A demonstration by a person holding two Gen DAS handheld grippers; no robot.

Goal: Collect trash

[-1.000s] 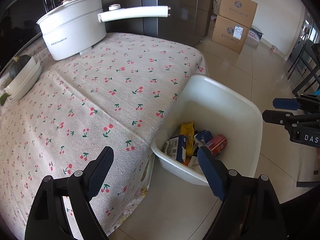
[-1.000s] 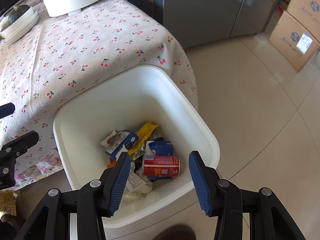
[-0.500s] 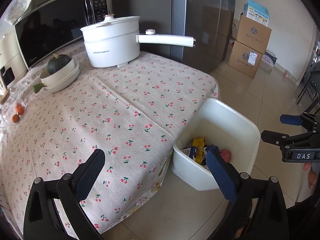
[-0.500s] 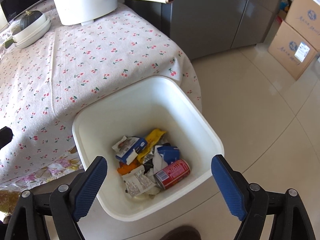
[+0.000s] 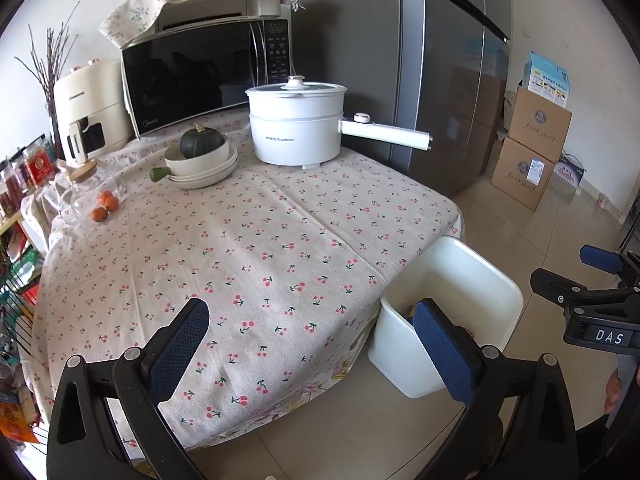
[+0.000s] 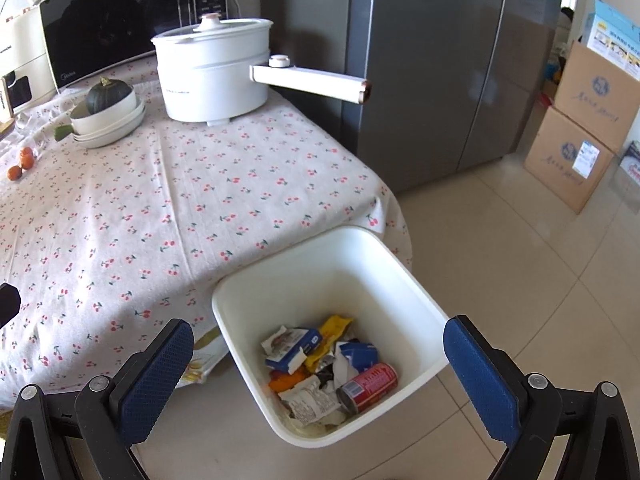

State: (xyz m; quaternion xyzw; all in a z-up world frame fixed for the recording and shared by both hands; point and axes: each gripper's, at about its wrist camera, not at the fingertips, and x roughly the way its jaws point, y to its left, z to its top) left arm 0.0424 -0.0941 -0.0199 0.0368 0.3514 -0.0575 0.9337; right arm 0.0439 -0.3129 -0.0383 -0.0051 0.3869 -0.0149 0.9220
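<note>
Change: both hand-held grippers are higher and farther from the white bin (image 6: pixel 416 288) than before.
Left hand-held gripper (image 5: pixel 316 344): wide apart, holding nothing.
Right hand-held gripper (image 6: pixel 320 376): jaws opening, empty.
Trash: red can (image 6: pixel 370 386) and wrappers (image 6: pixel 294 346) inside the bin, beside the tabletop (image 5: pixel 256 248).
Only left view: air fryer (image 5: pixel 90 116).

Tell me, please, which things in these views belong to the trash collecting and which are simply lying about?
Belong to the job:
white bin
red can in it
blue and white carton in it
yellow wrapper in it
crumpled paper in it

Just lying about:
white electric pot
green squash in stacked bowls
microwave
cardboard boxes
</note>
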